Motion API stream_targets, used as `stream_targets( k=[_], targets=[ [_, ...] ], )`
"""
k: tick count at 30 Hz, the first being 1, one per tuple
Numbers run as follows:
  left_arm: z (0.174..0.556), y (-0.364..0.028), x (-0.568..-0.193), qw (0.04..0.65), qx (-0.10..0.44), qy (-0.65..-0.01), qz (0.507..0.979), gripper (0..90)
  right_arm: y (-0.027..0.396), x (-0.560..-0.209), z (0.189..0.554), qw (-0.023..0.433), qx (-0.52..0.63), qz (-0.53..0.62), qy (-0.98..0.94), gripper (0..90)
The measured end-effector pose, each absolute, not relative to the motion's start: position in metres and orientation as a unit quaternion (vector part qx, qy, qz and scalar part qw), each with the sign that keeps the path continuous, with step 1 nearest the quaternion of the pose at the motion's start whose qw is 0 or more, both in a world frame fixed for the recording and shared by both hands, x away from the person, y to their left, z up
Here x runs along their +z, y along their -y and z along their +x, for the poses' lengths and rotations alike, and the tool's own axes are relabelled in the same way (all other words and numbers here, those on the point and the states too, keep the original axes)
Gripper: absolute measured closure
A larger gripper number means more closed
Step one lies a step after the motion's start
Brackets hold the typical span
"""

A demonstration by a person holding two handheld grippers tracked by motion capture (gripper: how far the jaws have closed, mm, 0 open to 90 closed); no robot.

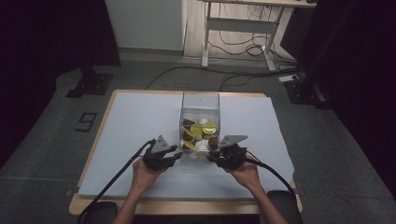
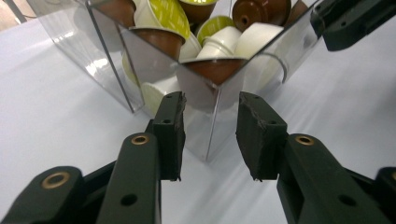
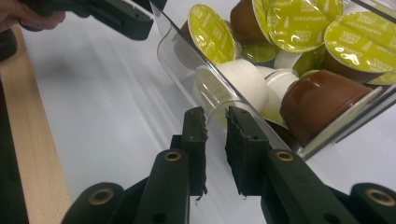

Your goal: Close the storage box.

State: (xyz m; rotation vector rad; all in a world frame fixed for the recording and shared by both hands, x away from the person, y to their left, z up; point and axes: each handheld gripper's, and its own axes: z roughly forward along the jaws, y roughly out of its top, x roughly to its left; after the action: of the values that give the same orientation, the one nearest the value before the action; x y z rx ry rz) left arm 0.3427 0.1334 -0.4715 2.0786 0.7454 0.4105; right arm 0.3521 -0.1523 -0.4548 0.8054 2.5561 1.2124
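A clear plastic box (image 1: 200,100) stands mid-table, holding several coffee capsules (image 1: 201,133) in brown, white and lime green. My left gripper (image 1: 176,154) is at the box's near left and is open. In the left gripper view a front corner of the box (image 2: 212,121) stands between and just past the parted jaws of this gripper (image 2: 209,102). My right gripper (image 1: 211,157) is at the box's near right. Its jaws (image 3: 215,114) stand open by a narrow gap at the curved cutout edge of the box's front wall (image 3: 177,51). Whether they touch the wall I cannot tell.
A pale cloth (image 1: 130,130) covers the wooden table (image 1: 98,140), with bare cloth on both sides of the box. The right gripper (image 2: 350,23) shows at the top right of the left gripper view. The left gripper (image 3: 116,16) and its hand (image 3: 28,16) show in the right gripper view.
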Motion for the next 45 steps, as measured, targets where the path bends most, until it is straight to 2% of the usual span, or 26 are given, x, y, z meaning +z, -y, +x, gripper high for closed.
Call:
stream_targets(
  k=[10,16,19,25,37,41,45],
  targets=[
    [0.336,-0.150,-0.486,0.418,0.162,-0.319,0.835,53.8,0.146,-0.456,0.352,0.101,0.403,0.268,-0.869,78.8],
    [0.334,-0.163,-0.503,0.399,0.160,-0.340,0.837,45.9,0.144,-0.455,0.353,0.109,0.406,0.270,-0.866,79.9],
    [0.335,-0.166,-0.509,0.388,0.158,-0.349,0.838,37.3,0.143,-0.454,0.354,0.113,0.403,0.271,-0.867,79.7],
    [0.337,-0.167,-0.518,0.369,0.160,-0.368,0.839,30.5,0.141,-0.454,0.357,0.116,0.404,0.273,-0.866,77.6],
    [0.343,-0.173,-0.526,0.351,0.146,-0.388,0.839,25.2,0.138,-0.453,0.368,0.124,0.396,0.285,-0.864,74.3],
    [0.342,-0.173,-0.526,0.342,0.153,-0.384,0.844,21.9,0.138,-0.456,0.372,0.128,0.387,0.289,-0.866,73.2],
    [0.343,-0.173,-0.526,0.339,0.150,-0.382,0.847,16.4,0.136,-0.460,0.373,0.132,0.379,0.289,-0.869,75.6]
  ],
)
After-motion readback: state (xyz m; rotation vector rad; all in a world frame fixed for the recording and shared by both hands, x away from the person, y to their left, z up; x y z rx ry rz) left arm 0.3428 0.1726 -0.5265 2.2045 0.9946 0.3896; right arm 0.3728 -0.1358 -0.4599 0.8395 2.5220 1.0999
